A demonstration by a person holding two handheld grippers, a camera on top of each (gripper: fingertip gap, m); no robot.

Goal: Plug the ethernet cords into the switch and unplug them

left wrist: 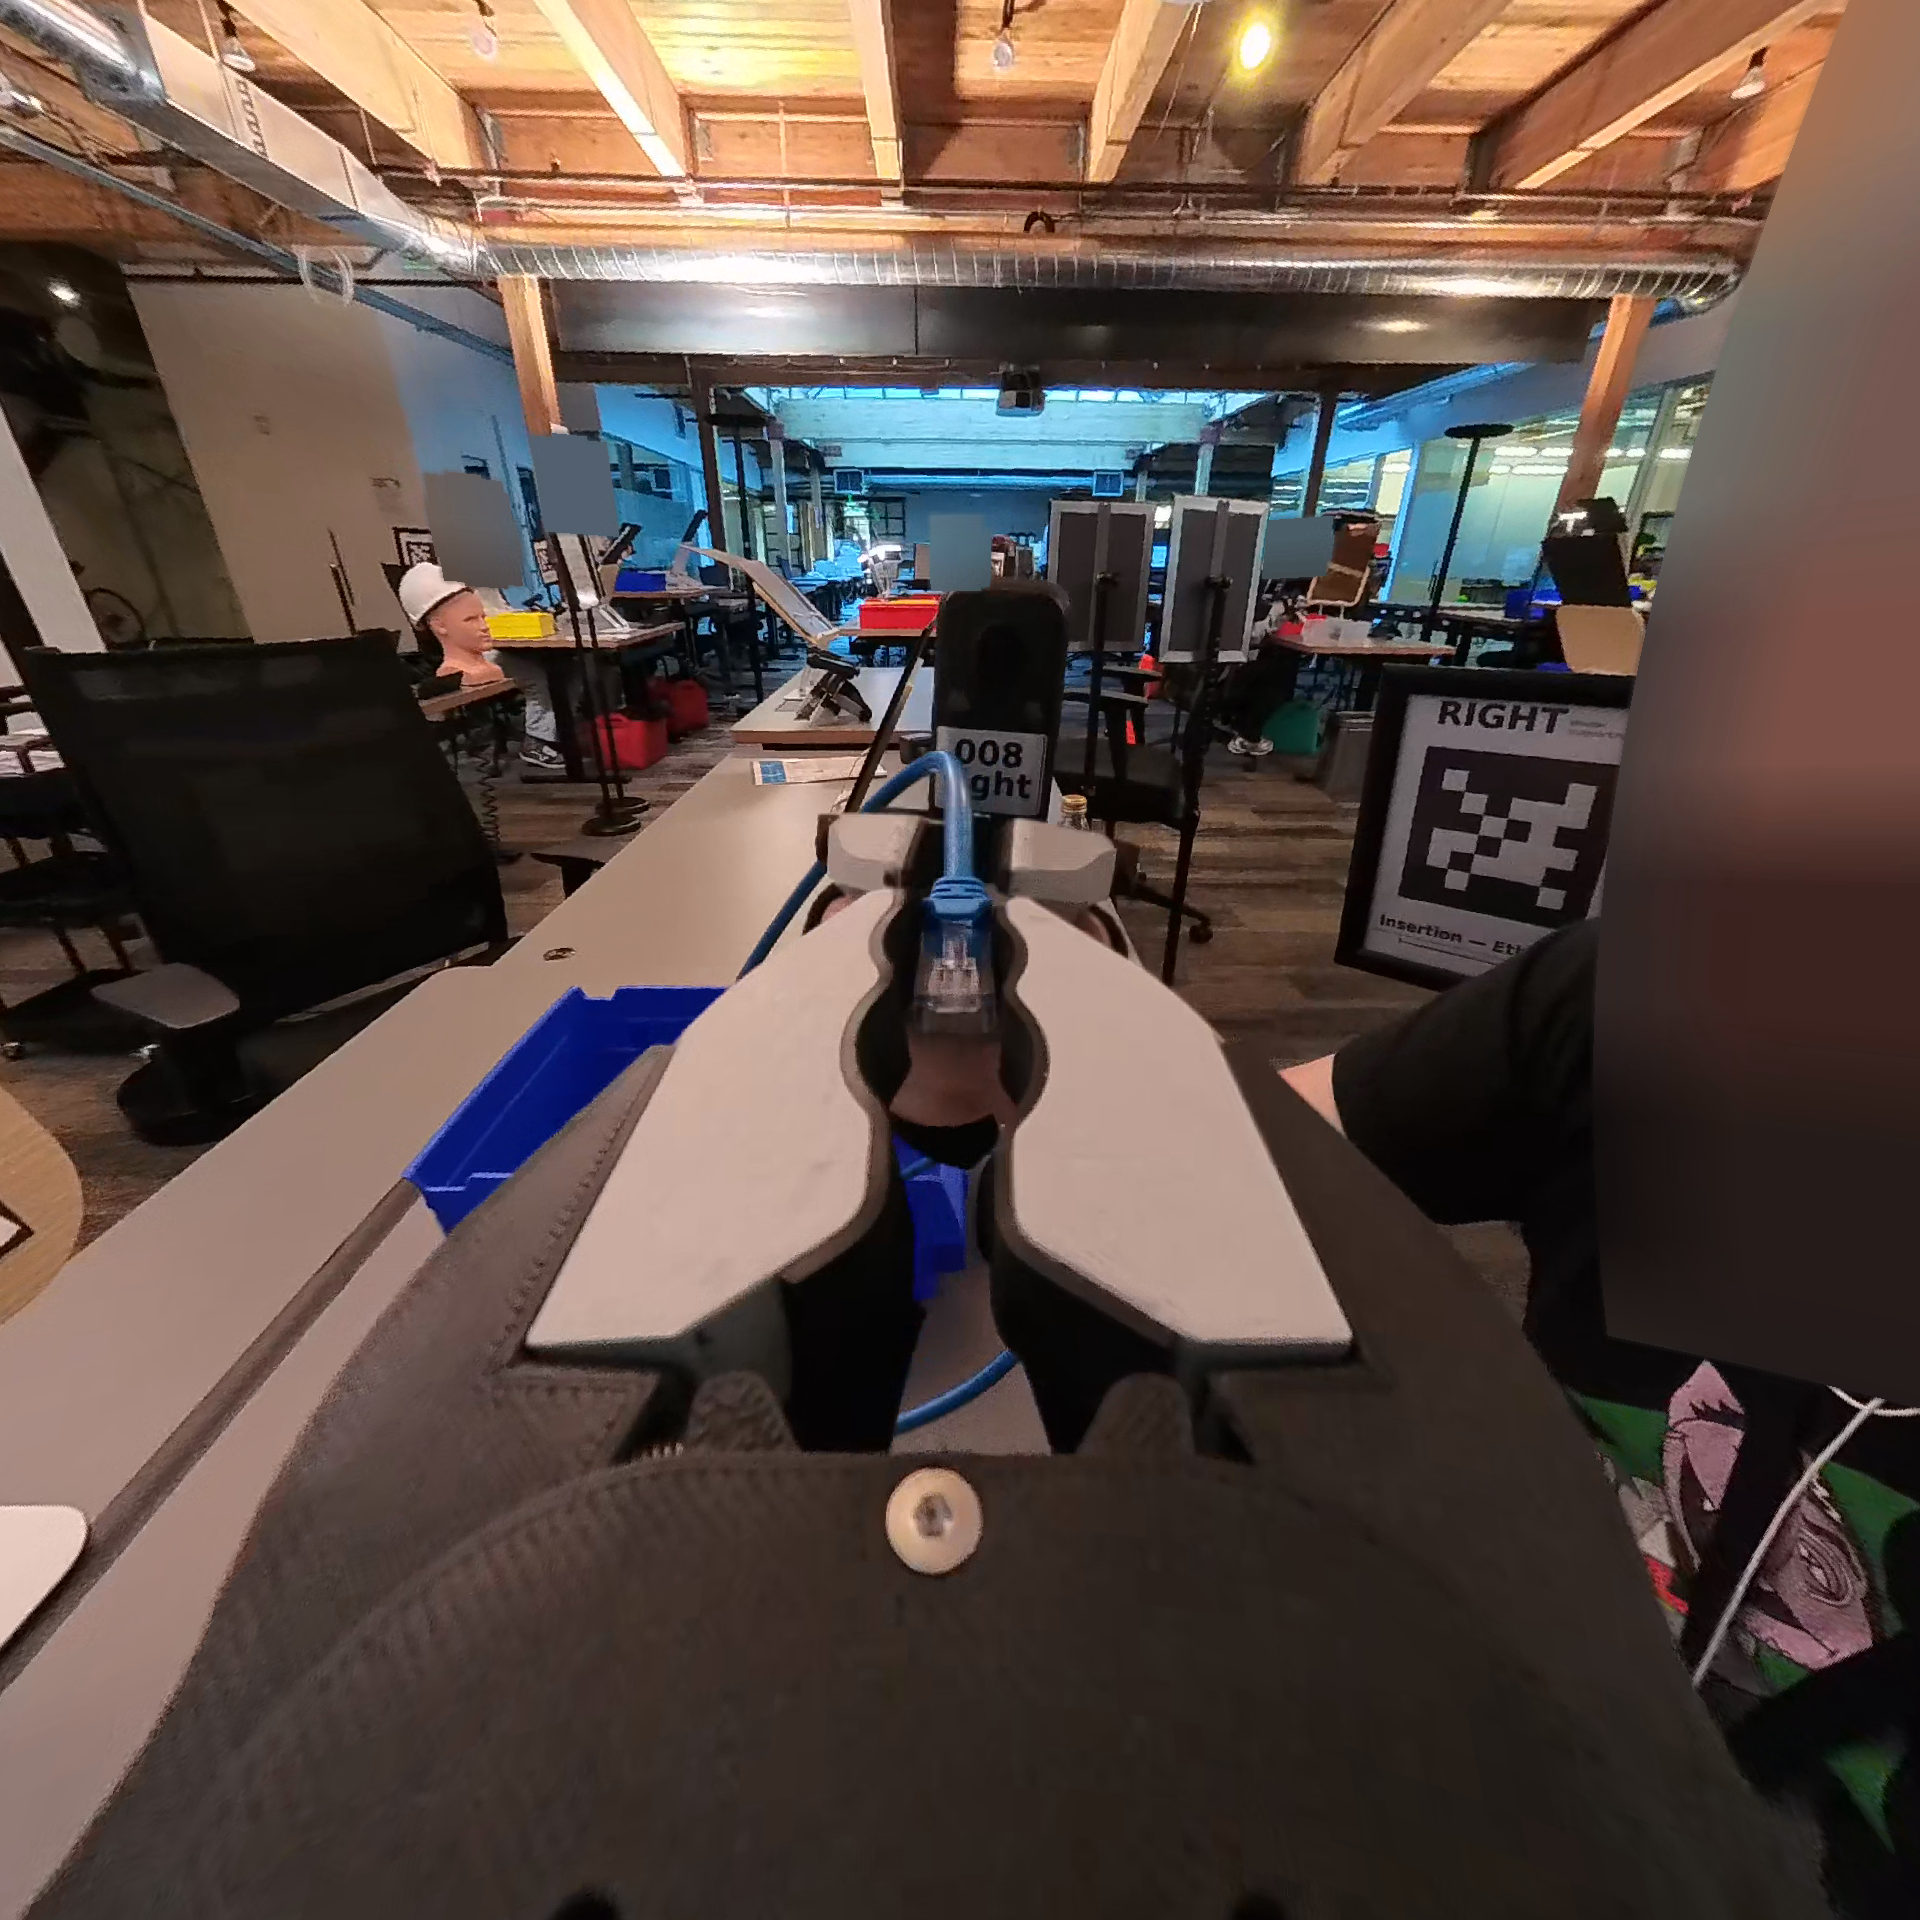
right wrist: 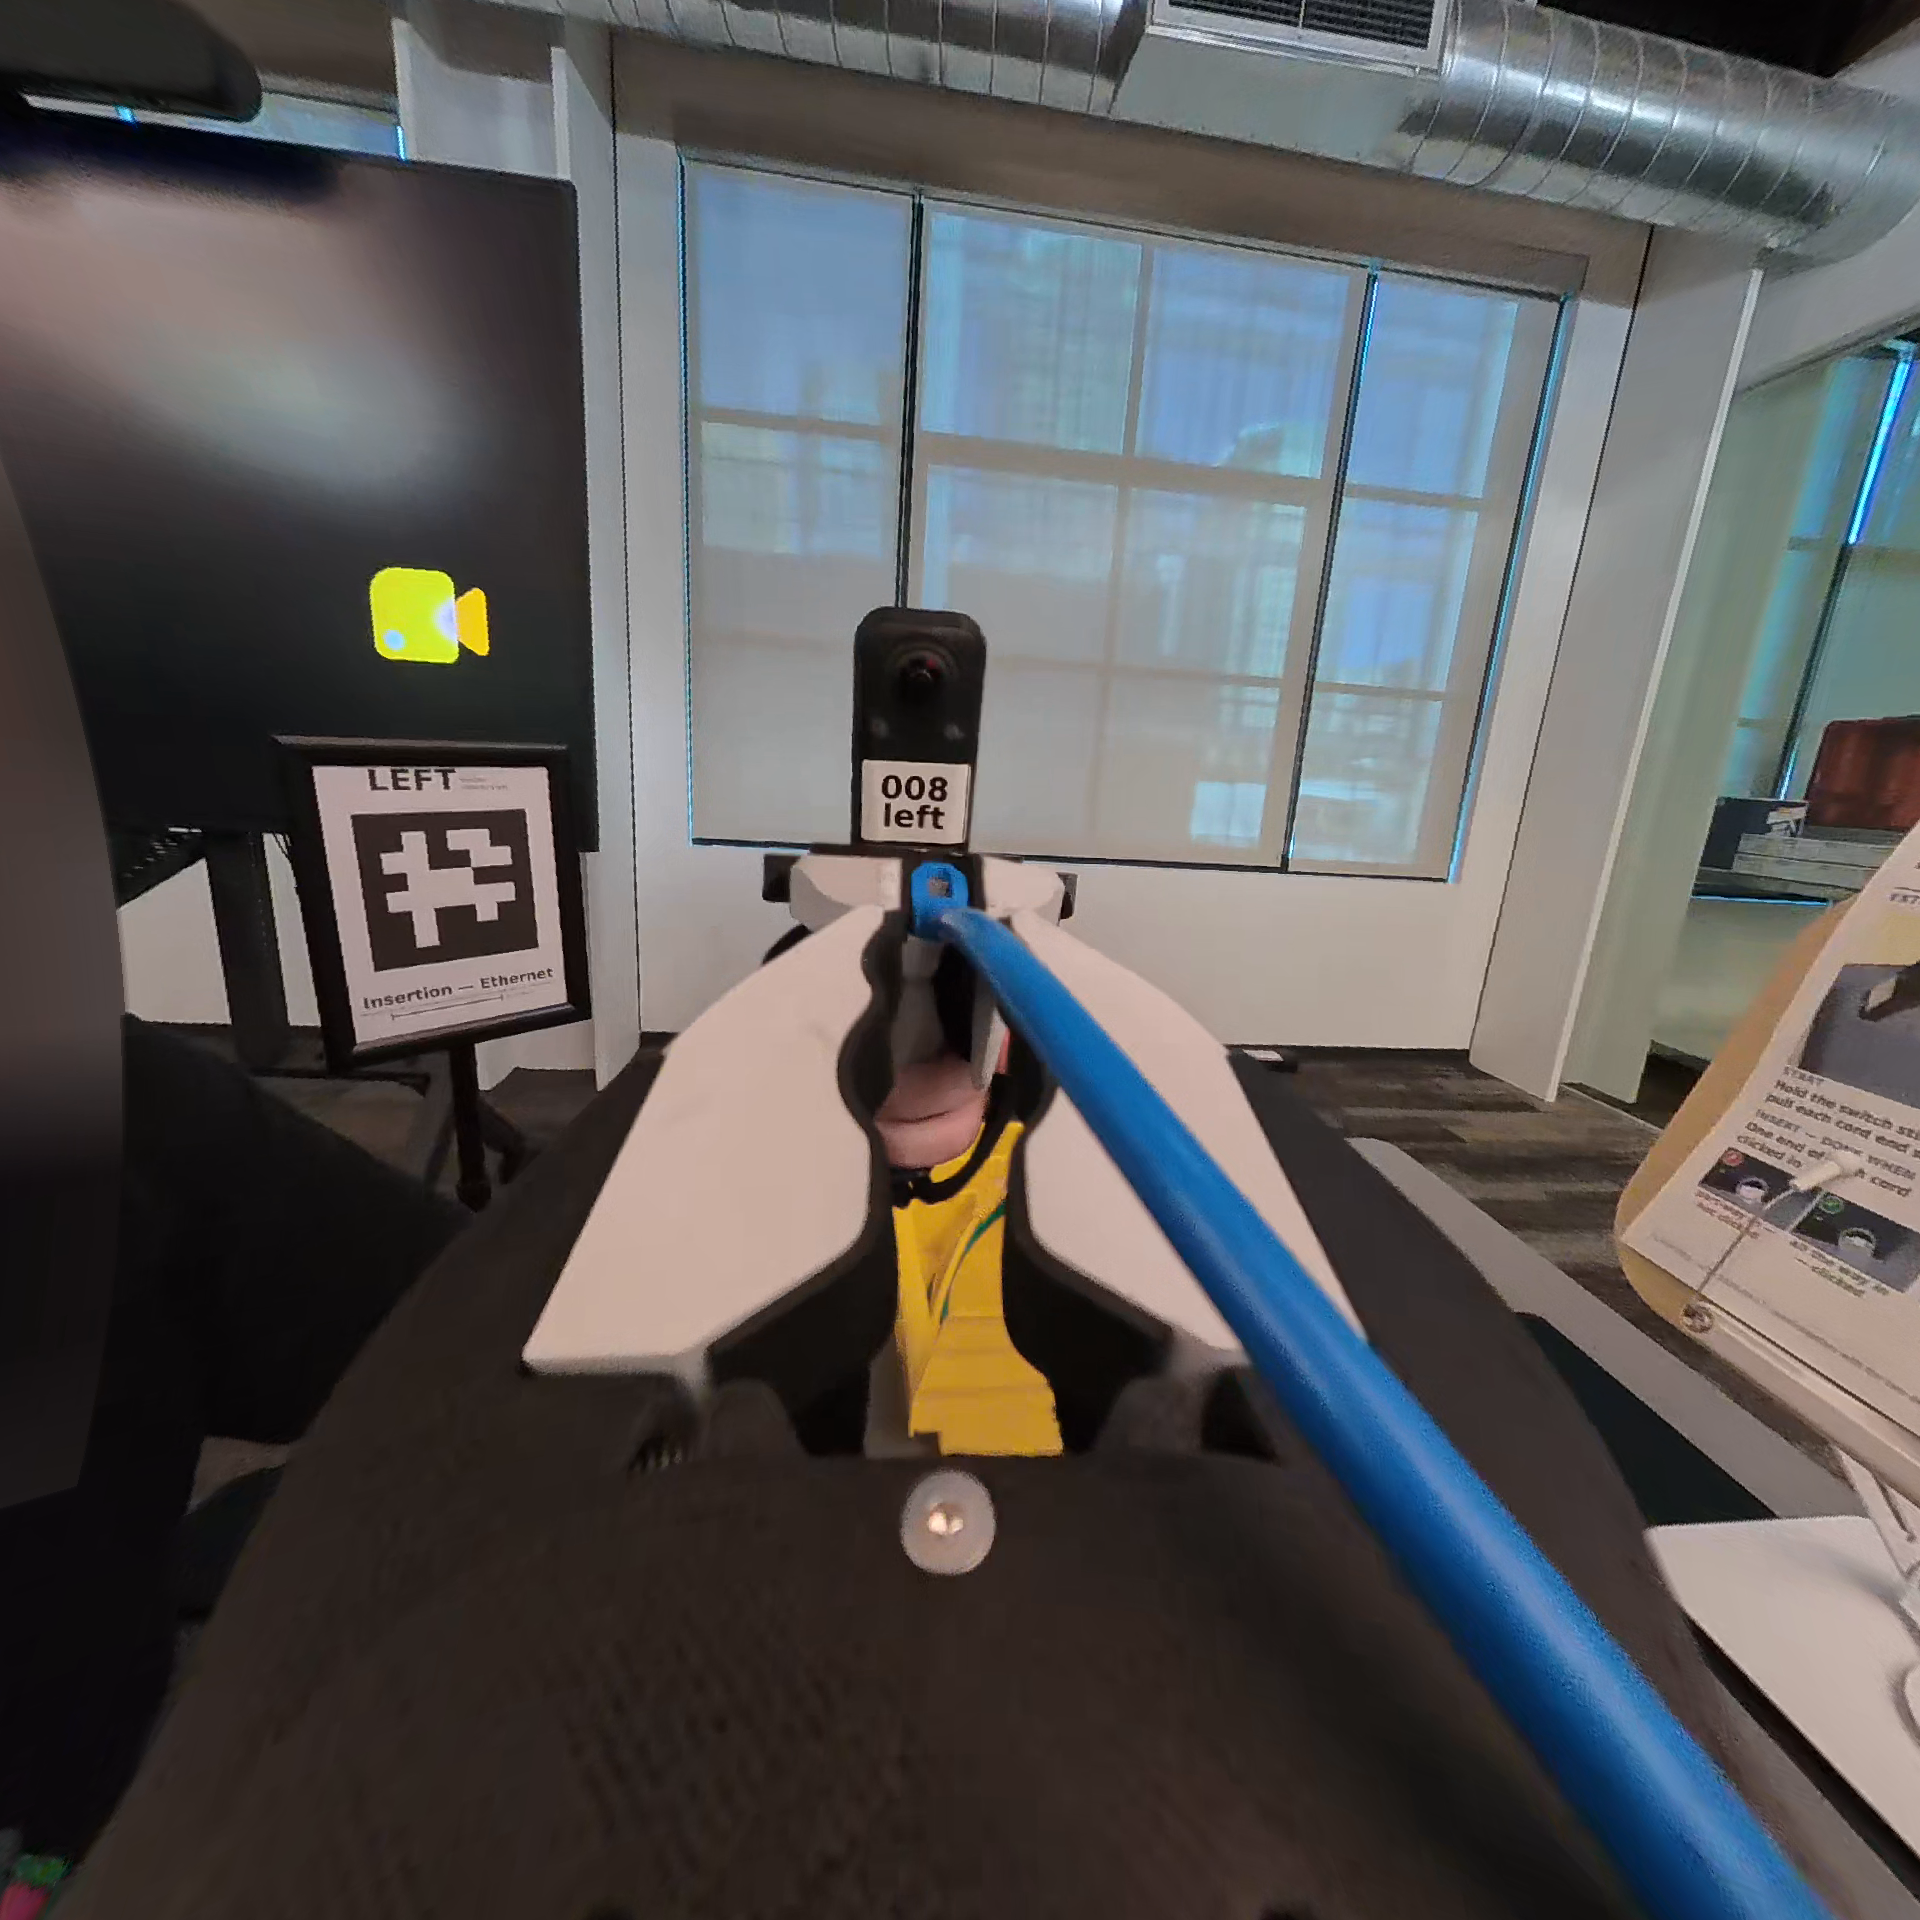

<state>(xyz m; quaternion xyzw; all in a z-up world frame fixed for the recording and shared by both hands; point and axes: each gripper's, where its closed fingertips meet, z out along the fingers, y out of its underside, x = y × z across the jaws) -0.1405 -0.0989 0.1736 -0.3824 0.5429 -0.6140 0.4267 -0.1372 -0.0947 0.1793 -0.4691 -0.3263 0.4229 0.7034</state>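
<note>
The two grippers face each other tip to tip above the desk. In the left wrist view my left gripper [left wrist: 951, 940] is shut on a blue ethernet cord's plug [left wrist: 951, 966], clear connector pointing back at the camera. My right gripper [left wrist: 971, 857] sits just beyond it, its grey fingers either side of the plug's blue boot. In the right wrist view my right gripper [right wrist: 930, 930] is closed at the boot [right wrist: 935, 888], and the blue cord [right wrist: 1299, 1299] runs back over its right finger to the lower right. The left gripper [right wrist: 925, 883] faces it. No switch is in view.
A blue bin [left wrist: 561, 1091] sits on the grey desk [left wrist: 665, 894] below the left gripper, and a yellow bin [right wrist: 971, 1351] shows under the right one. An instruction sheet on a stand [right wrist: 1787, 1164] is at the right. A person's sleeve [left wrist: 1475, 1081] and framed marker signs [left wrist: 1496, 831] [right wrist: 436, 894] are close by. Both grippers' tips are close together, under 4 cm apart.
</note>
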